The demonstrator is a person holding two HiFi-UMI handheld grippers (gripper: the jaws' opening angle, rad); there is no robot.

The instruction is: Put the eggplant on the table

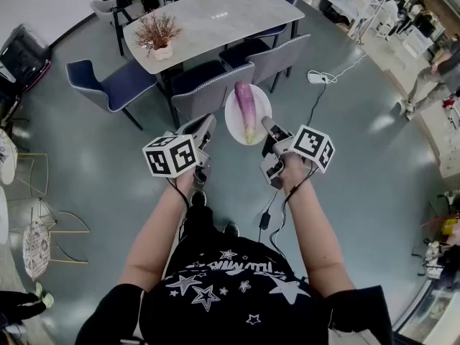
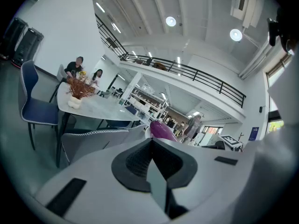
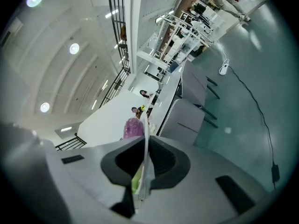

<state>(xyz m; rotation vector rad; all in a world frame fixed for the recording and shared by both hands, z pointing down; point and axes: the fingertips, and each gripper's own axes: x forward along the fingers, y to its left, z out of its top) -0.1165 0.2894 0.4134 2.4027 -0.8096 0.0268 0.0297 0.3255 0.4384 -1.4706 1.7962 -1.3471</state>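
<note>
A purple eggplant (image 1: 246,106) with a green stem lies on a round white plate (image 1: 260,95) held in the air over a grey chair. My right gripper (image 1: 267,126) is shut on the plate's near rim; in the right gripper view the rim (image 3: 145,125) runs up between the jaws with the eggplant (image 3: 133,127) beside it. My left gripper (image 1: 210,124) is shut just left of the plate, seemingly apart from it, and the eggplant (image 2: 161,129) shows past its tips. The grey table (image 1: 215,16) stands ahead.
A potted dry plant (image 1: 159,36) stands on the table's left end. Grey chairs (image 1: 215,85) (image 1: 284,54) and a blue chair (image 1: 108,85) line the near side. A cable with a plug (image 1: 316,77) lies on the floor at right. People sit at a far table.
</note>
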